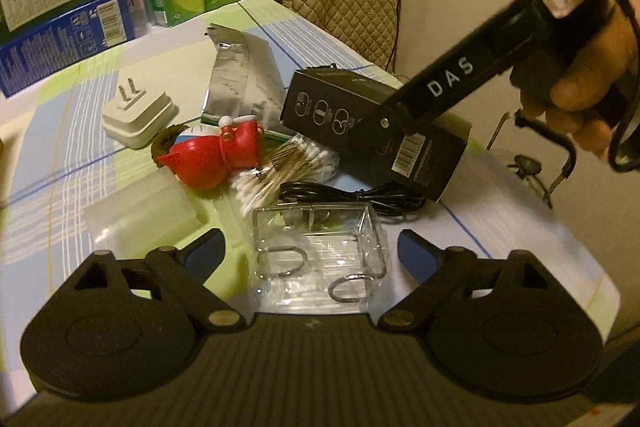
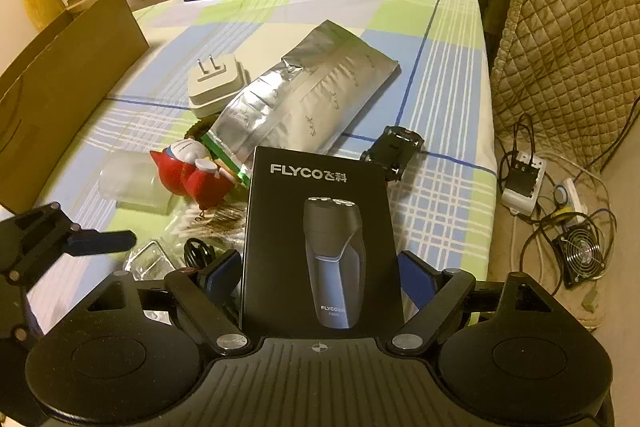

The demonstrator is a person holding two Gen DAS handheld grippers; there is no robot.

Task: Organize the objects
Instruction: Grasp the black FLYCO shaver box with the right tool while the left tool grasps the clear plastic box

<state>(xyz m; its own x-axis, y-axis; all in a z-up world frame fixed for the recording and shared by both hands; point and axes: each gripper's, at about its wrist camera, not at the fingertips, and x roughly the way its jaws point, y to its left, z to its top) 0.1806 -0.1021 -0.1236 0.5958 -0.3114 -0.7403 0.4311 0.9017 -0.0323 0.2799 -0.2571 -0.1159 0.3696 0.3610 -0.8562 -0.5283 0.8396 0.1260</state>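
While hidden from the left wrist, shaver box (image 2: 320, 239) pinched by right gripper (image 2: 320, 267); left gripper (image 1: 312, 247) spread.

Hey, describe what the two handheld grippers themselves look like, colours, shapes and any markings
Both are matte black plastic. The left gripper and right gripper each have a ribbed central body, two round discs at the sides, angled linkage arms with silvery pivot pins, and blue pads inside the fingers. Seen from the left wrist, the right one's arm carries white letters "DAS"; a bare hand grips its handle.
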